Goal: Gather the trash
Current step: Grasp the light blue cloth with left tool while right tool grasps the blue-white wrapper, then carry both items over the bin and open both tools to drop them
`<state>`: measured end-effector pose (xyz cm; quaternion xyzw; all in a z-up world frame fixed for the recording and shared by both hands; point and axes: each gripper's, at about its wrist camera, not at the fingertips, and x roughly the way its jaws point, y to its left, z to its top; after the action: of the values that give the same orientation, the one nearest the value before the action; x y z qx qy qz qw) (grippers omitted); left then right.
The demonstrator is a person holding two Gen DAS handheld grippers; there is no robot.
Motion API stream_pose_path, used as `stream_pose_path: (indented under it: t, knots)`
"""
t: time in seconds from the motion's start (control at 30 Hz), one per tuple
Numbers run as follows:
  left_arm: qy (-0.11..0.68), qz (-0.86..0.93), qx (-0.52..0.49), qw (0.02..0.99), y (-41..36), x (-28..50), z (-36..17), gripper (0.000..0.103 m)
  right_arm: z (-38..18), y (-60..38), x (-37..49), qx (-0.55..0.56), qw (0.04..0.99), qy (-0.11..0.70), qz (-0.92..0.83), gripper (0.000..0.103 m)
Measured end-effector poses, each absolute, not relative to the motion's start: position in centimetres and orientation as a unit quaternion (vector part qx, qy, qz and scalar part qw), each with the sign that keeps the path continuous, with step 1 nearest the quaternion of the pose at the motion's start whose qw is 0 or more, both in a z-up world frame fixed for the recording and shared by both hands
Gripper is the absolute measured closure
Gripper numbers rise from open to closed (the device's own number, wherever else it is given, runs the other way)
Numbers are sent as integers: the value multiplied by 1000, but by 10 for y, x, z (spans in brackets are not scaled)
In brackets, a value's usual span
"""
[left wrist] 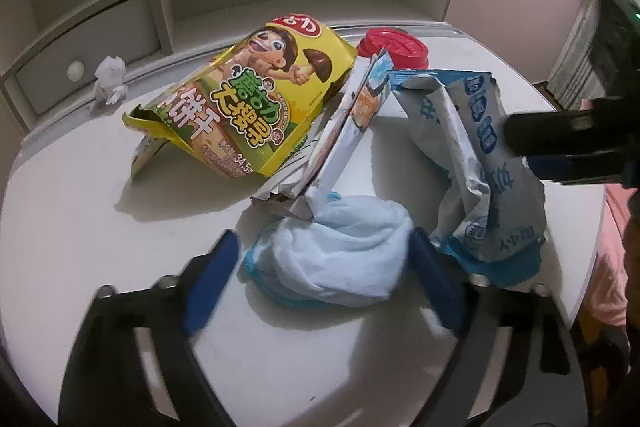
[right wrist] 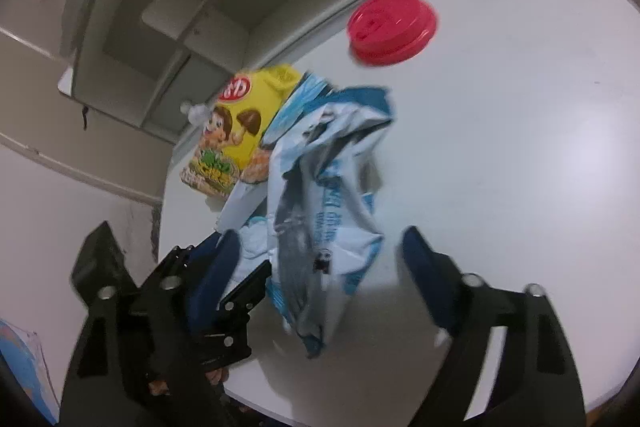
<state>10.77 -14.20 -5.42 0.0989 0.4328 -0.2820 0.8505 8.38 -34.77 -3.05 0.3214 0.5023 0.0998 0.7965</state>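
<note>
White tabletop (left wrist: 80,227): both claws gape, left (left wrist: 320,275) straddling blue cloth (left wrist: 340,251), right (right wrist: 320,267) straddling wrapper (right wrist: 324,211).

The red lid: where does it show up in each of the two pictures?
Left wrist view: the red lid sits upper centre, behind the wrappers.
Right wrist view: the red lid lies upper right, alone on the white table.
Shared landmark: the yellow snack box.

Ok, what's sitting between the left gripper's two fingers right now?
In the left wrist view, a bunched pale blue cloth lies on the white table between the open left gripper fingers; neither finger visibly presses it. The blue-and-silver wrapper is just right of it.
</note>
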Motion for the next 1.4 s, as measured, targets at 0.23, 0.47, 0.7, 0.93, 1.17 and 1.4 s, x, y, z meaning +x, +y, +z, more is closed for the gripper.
stream_pose_path:
  t: [0.23, 0.47, 0.7, 0.93, 1.17, 1.4]
  knots:
    - [447, -305, 53, 839, -128, 100, -52, 83, -33, -347, 76, 308, 802, 502, 100, 85]
    - [434, -302, 54, 847, -122, 76, -33, 84, -11, -372, 35, 295, 826, 472, 88, 86]
    - [404, -341, 77, 845, -163, 45, -6, 84, 8, -433, -31, 285, 855, 433, 27, 86]
    - [354, -452, 118, 810, -285, -10, 7, 84, 18, -538, -155, 279, 877, 371, -120, 86]
    - [323, -576, 148, 736, -411, -93, -5, 84, -12, -625, -280, 280, 849, 350, -281, 86]
    - [332, -641, 207, 661, -515, -168, -72, 84, -112, -678, -348, 308, 785, 407, -352, 86]
